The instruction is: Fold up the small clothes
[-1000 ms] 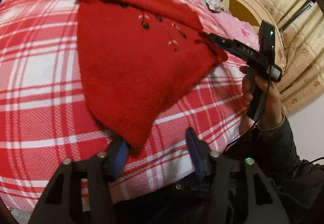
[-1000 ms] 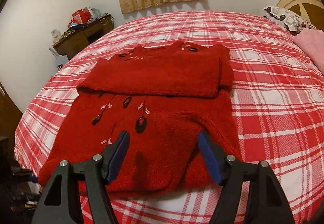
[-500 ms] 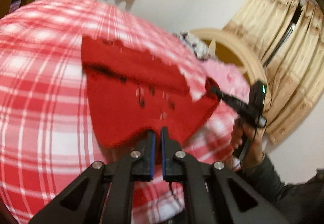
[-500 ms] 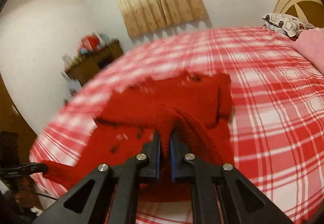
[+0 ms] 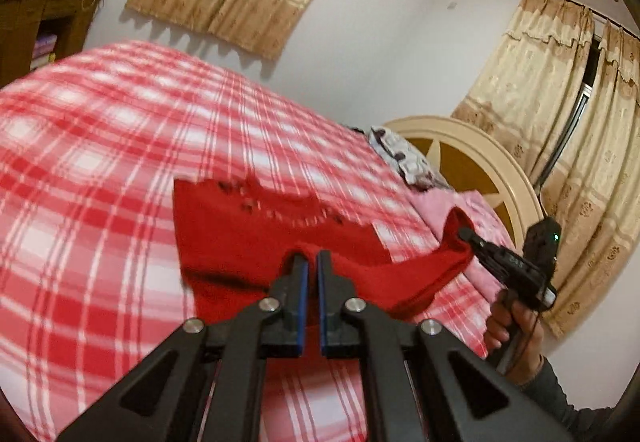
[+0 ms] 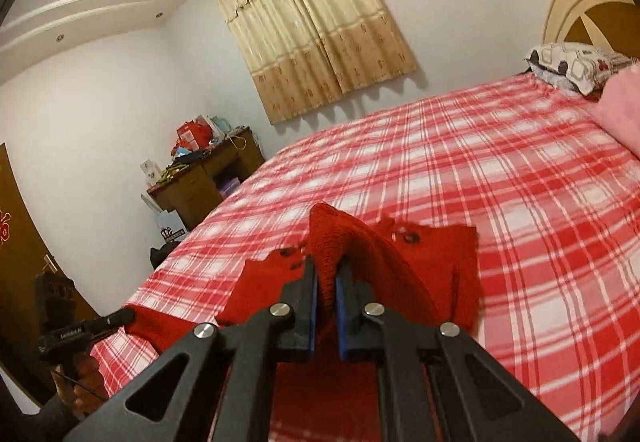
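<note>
Where the blue-padded fingers of the left tool point(image 5: 312, 262) come almost together, they pinch a corner of the red knitted sweater point(image 5: 248, 242), only a thin fold of the knit between them. The right tool point(image 6: 326, 274) is likewise nearly closed, a raised ridge of the same sweater bunched up between its pads and standing above them. The hem thus hangs lifted between the two tools, while the rest of the sweater, with its dark embroidered motifs, lies flat on the red-and-white plaid bedspread point(image 5: 100, 146) just beyond. In the left wrist view the person's right hand point(image 5: 516, 326) grips the right tool's handle from below, the tool pointing leftward; in the right wrist view the left tool shows at the lower left edge, pointing rightward. Further off sit a pink blanket point(image 6: 620, 102) and patterned pillow point(image 6: 568, 62) by the cream headboard point(image 5: 480, 158), then a cluttered brown wooden dresser point(image 6: 208, 178) and beige curtains point(image 6: 320, 30)
</note>
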The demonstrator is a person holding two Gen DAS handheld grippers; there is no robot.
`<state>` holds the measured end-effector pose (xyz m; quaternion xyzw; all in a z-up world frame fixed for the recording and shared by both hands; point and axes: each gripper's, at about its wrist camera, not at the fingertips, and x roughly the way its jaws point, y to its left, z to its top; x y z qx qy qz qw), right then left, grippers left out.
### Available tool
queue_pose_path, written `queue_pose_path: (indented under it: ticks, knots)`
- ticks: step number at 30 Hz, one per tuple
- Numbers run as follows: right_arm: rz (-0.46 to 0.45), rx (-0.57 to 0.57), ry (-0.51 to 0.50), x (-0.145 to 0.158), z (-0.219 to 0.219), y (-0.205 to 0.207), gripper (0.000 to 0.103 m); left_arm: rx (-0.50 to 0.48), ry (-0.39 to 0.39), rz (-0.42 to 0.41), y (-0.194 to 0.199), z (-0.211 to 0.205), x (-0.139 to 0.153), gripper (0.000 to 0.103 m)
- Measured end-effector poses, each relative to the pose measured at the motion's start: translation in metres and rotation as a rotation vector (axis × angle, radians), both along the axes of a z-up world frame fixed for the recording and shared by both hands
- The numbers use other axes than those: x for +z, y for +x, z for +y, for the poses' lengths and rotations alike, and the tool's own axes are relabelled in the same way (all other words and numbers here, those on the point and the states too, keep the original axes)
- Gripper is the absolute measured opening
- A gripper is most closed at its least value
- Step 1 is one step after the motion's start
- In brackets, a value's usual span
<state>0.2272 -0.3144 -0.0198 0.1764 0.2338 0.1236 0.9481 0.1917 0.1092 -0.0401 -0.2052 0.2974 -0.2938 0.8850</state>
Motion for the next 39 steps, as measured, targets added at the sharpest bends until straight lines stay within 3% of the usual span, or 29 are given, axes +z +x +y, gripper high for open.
queue_pose_path:
  ticks: [6, 11, 21, 25, 26, 27, 28, 29, 31, 32, 33, 34, 39]
  knots:
    - [-0.026, -0.017, -0.001, 0.017, -0.003, 0.028, 0.007, 0.022, 0.021, -0.063, 0.045, -0.007, 0.017, 0.004]
    - [-0.006, -0.045, 0.015, 0.013, -0.010, 0.060, 0.007, 0.033, 0.029, -0.061, 0.084, -0.012, 0.011, 0.004]
    - [0.146, -0.127, 0.003, -0.049, -0.022, 0.149, 0.007, 0.069, 0.139, 0.048, 0.165, -0.028, -0.052, 0.003]
    - [0.244, -0.140, -0.052, -0.084, -0.020, 0.179, 0.009, 0.063, 0.158, 0.058, 0.166, -0.027, -0.062, 0.003]
    - [0.254, -0.154, -0.091, -0.087, -0.017, 0.181, 0.023, 0.059, 0.183, 0.048, 0.162, -0.029, -0.061, 0.003]
    - [0.257, -0.160, -0.138, -0.089, -0.014, 0.182, 0.052, 0.048, 0.217, 0.027, 0.152, -0.032, -0.059, 0.004]
    - [0.248, -0.147, -0.162, -0.089, -0.011, 0.180, 0.065, 0.034, 0.236, 0.015, 0.147, -0.033, -0.058, 0.006]
    - [0.235, -0.128, -0.157, -0.089, -0.011, 0.178, 0.072, 0.017, 0.280, 0.004, 0.137, -0.036, -0.057, 0.013]
    - [0.211, -0.103, -0.173, -0.085, -0.009, 0.166, 0.073, 0.003, 0.352, -0.014, 0.122, -0.040, -0.055, 0.027]
    - [0.209, -0.105, -0.205, -0.082, -0.006, 0.160, 0.073, -0.002, 0.380, -0.033, 0.111, -0.041, -0.055, 0.040]
    - [0.207, -0.096, -0.228, -0.079, -0.003, 0.153, 0.073, 0.000, 0.417, -0.037, 0.106, -0.043, -0.057, 0.060]
    - [0.219, -0.077, -0.248, -0.076, 0.001, 0.146, 0.073, 0.006, 0.466, -0.037, 0.104, -0.045, -0.060, 0.068]
    - [0.364, -0.014, -0.443, -0.091, 0.039, 0.139, 0.074, 0.006, 0.555, -0.010, 0.111, -0.059, -0.076, 0.071]
